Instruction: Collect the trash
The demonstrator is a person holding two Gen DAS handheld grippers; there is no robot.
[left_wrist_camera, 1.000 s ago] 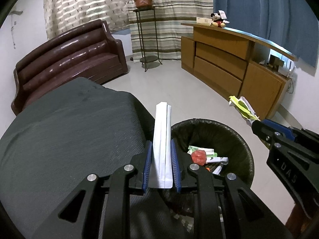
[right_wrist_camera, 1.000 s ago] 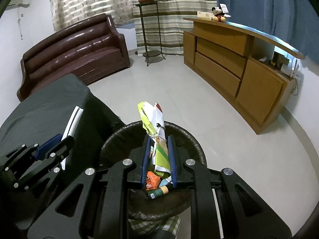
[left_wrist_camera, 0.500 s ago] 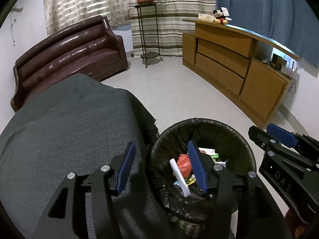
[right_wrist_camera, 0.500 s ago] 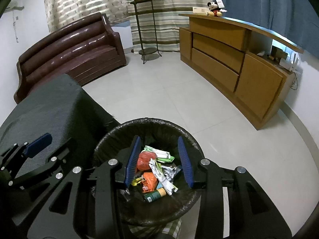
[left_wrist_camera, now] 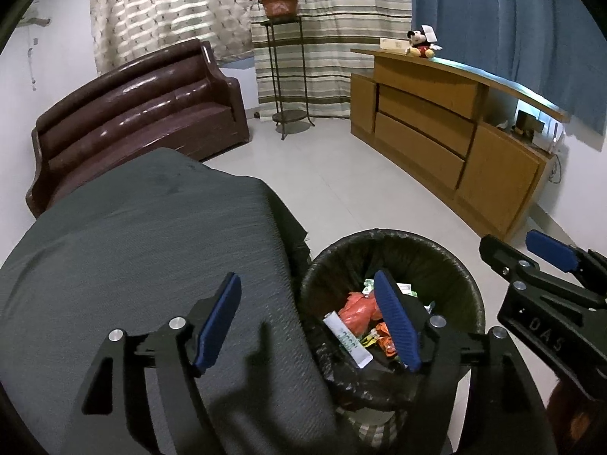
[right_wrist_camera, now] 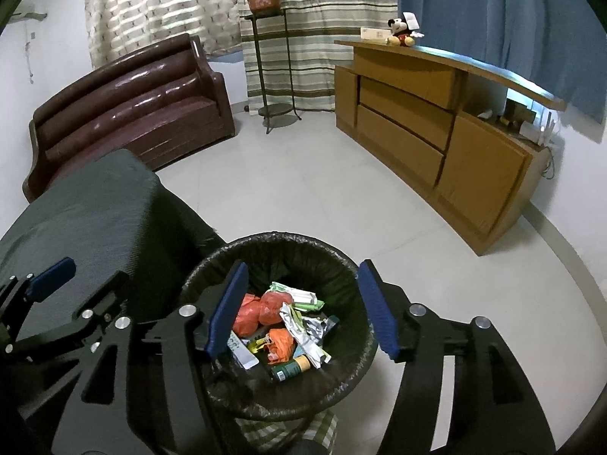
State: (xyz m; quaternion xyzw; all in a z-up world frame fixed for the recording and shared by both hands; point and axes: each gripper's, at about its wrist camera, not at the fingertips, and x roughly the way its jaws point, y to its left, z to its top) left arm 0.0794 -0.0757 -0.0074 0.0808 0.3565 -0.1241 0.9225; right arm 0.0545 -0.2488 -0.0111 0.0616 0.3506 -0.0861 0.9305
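The trash (right_wrist_camera: 282, 326) is seen lying inside the bin (right_wrist_camera: 341, 261), a round basket lined w/ a black bag: orange wrappers, a white-and-green packet, a crumpled silvery wrapper, a white flat strip and a small green-labelled bottle are piled at the bottom. The bin is stood on the pale tiled floor (right_wrist_camera: 303, 189), just beside a surface covered w/ dark grey cloth (left_wrist_camera: 132, 250).

The right tongs (right_wrist_camera: 301, 307) are held directly above the bin's mouth, pointed down at an angle; the jaws are opening, blue pads well apart, nothing gripped betw. them. The left tongs (left_wrist_camera: 311, 322) are held at the bin's left edge, one pad over the grey cloth, the other over the bin; the jaws are opening too, w/ nothing held. Each pair of tongs is glimpsed at the edge of the other's view.

Further out, a brown leather sofa (left_wrist_camera: 136, 113) is set against the wall, a potted plant (left_wrist_camera: 279, 0) is placed on a tall metal stand, and a wooden cabinet (left_wrist_camera: 436, 129) w/ a plush toy (left_wrist_camera: 419, 43) on top is seen to the right, below blue curtains.
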